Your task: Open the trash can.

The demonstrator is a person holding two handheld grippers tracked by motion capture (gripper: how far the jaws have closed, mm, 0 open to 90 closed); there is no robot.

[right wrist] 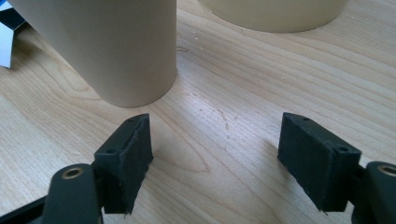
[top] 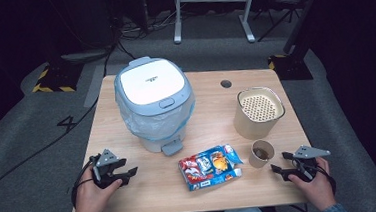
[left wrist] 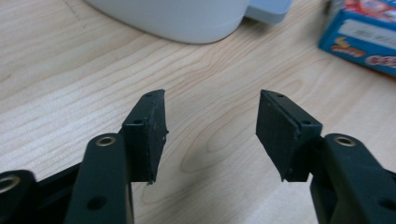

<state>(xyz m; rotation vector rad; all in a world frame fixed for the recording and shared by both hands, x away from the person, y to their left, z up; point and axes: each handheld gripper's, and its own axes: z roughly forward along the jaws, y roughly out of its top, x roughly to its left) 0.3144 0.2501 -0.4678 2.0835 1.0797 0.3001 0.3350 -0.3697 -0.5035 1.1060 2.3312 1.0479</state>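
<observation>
Near the front edge of the pale wooden worktop (top: 132, 200), the left claw (top: 130, 173) gapes with nothing in it, bare wood ahead. The right claw (top: 279, 164) is likewise released, just beside the small tan paper cup (top: 262, 153) (something dark lies inside). Between them lies a blue snack packet (top: 209, 166). Farther back stand a cream perforated-top canister (top: 258, 112) and a white-lidded pedal bin (top: 154, 103); grey floor surrounds.

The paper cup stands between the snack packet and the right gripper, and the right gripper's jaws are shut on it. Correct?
Not quite. The right gripper has its jaws open over bare table; the paper cup stands just ahead, untouched, as the right gripper view shows. The rest holds.
</observation>
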